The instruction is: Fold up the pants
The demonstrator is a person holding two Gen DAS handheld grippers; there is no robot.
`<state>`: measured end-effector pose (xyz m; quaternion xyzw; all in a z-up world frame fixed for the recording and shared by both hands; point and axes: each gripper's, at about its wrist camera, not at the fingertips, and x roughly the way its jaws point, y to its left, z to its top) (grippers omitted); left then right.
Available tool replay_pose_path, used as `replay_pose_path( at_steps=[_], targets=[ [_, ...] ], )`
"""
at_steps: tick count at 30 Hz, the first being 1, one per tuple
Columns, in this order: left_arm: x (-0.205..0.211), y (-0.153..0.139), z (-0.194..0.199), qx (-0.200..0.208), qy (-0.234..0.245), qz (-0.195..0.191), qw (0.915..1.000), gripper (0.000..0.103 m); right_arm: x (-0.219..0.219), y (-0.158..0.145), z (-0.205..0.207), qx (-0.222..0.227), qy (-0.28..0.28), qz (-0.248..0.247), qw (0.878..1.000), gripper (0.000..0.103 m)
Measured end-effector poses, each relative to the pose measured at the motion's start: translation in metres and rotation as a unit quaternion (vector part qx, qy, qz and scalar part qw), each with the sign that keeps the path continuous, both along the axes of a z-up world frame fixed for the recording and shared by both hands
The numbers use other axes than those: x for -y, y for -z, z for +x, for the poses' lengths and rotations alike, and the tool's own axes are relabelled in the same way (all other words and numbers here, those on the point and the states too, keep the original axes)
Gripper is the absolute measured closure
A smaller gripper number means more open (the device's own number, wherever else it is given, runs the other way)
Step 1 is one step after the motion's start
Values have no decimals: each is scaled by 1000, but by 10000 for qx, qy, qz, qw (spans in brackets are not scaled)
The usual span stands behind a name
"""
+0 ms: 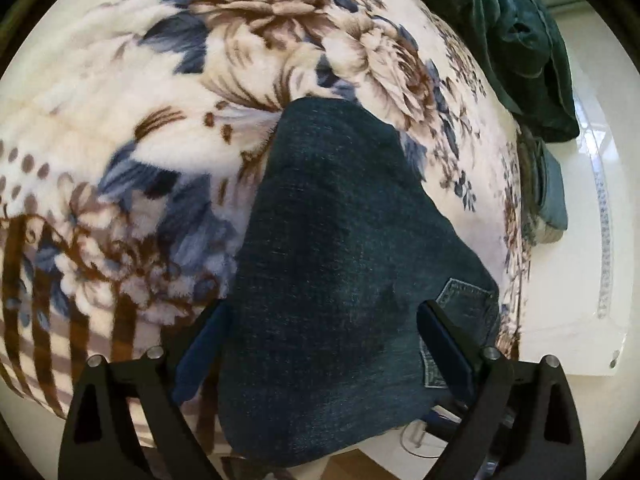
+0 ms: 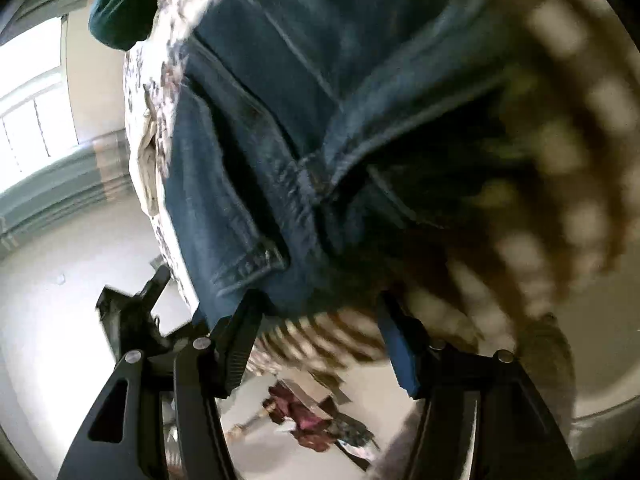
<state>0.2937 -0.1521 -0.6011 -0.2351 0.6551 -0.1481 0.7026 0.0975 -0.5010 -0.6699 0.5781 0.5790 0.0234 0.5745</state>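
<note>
Jeans point(image 1: 340, 280) motion-blurred in right view; left gripper point(image 1: 320, 320), right gripper point(image 2: 320, 316) fingers spread.

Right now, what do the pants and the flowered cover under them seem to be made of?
The pants: dark blue denim, matte, judging by the faint mottled weave and the stitched patch pocket.
The floral blanket: probably plush fleece, soft and fuzzy; its printed brown and blue flowers have feathery, napped edges. The exact fibre cannot be told.
</note>
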Motion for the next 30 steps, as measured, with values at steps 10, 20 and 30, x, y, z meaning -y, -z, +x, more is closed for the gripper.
replay_pose_path(
  at_steps=[10, 20, 30],
  targets=[
    [-13, 25, -6, -467, -96, -324, 9983, 8, -12, 2, 12, 820, 949, 487, 9909, 39],
    [-6, 31, -9, -584, -271, -616, 9960, 8, -6, 2, -18, 1359, 1393, 854, 9772, 7],
    [1, 37, -4, -578, -19, -490, 9971, 6, -21, 17, 14, 923, 1241, 534, 9865, 0]
  ],
)
